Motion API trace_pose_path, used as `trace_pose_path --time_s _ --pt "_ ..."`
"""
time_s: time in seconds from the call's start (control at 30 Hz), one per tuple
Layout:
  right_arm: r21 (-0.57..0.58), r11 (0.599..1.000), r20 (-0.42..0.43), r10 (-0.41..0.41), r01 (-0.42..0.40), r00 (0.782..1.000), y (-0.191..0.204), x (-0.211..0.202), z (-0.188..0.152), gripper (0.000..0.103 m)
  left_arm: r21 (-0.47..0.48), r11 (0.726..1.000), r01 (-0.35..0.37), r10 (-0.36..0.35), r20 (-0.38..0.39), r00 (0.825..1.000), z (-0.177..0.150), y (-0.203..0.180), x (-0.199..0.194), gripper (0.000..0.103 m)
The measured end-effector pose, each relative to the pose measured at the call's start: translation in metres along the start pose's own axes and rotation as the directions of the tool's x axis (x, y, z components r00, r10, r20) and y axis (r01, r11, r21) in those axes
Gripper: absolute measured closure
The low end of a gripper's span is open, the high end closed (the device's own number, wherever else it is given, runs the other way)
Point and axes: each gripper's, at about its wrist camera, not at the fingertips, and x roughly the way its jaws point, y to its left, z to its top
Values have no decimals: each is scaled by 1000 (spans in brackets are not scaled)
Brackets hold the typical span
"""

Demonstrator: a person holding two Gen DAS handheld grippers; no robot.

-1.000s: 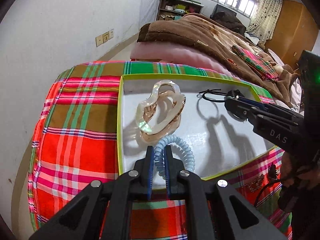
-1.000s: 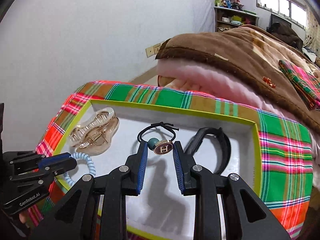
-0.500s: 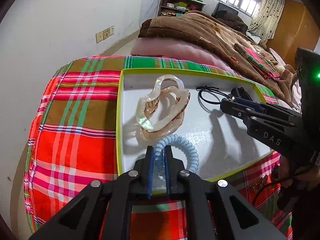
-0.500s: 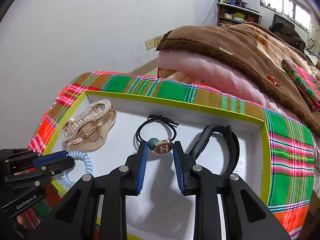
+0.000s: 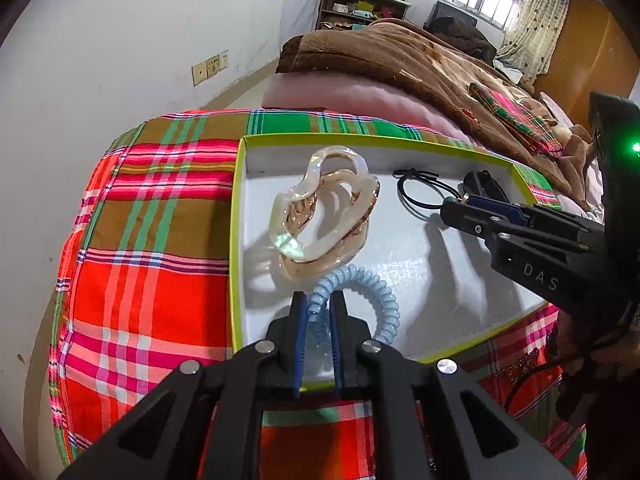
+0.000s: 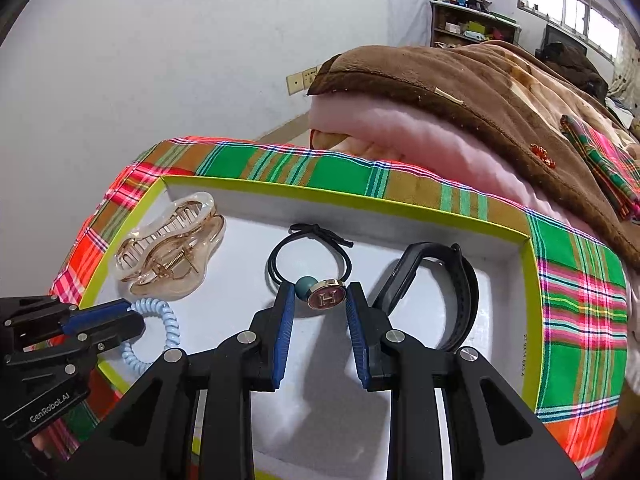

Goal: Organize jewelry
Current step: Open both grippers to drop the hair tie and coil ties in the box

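A plaid cloth (image 6: 576, 304) is covering the surface beside the bed, and a green-rimmed white tray (image 6: 400, 202) is sitting on it. Your left gripper (image 5: 318, 312) is clenching its fingers on the blue spiral hair tie (image 5: 384, 300) at the tray's near edge, just beside the clear claw clip (image 5: 320, 216). Your right gripper (image 6: 320, 300) is hovering with fingers parted around the black hair tie's (image 6: 276, 264) charm, next to a black band (image 6: 464, 280).

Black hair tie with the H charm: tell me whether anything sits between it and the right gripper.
Nothing visible does. The right gripper is open, and the hair tie's H charm and teal bead lie in the gap between its fingers. The black band lies outside the right one, the hair claw farther left.
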Motion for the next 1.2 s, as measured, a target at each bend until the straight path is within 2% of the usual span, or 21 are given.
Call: trace_pose_path --time_s 0.17,0.6,0.97,1.2 --pt "11 1000 0 5 -5 1000 0 0 -1 66 4 1000 13 -13 4 1000 -1 -1 -1 81" --pt "15 1000 23 5 -6 1000 2 -11 -1 65 -17 1000 22 -21 20 1000 -3 4 -11 63" --pt "9 1000 43 2 -2 999 6 -24 -3 65 -12 999 44 -44 24 999 -7 0 -20 58" --pt "-5 1000 91 13 -12 996 7 -52 -13 65 16 997 76 -76 60 995 -14 -7 -42 54"
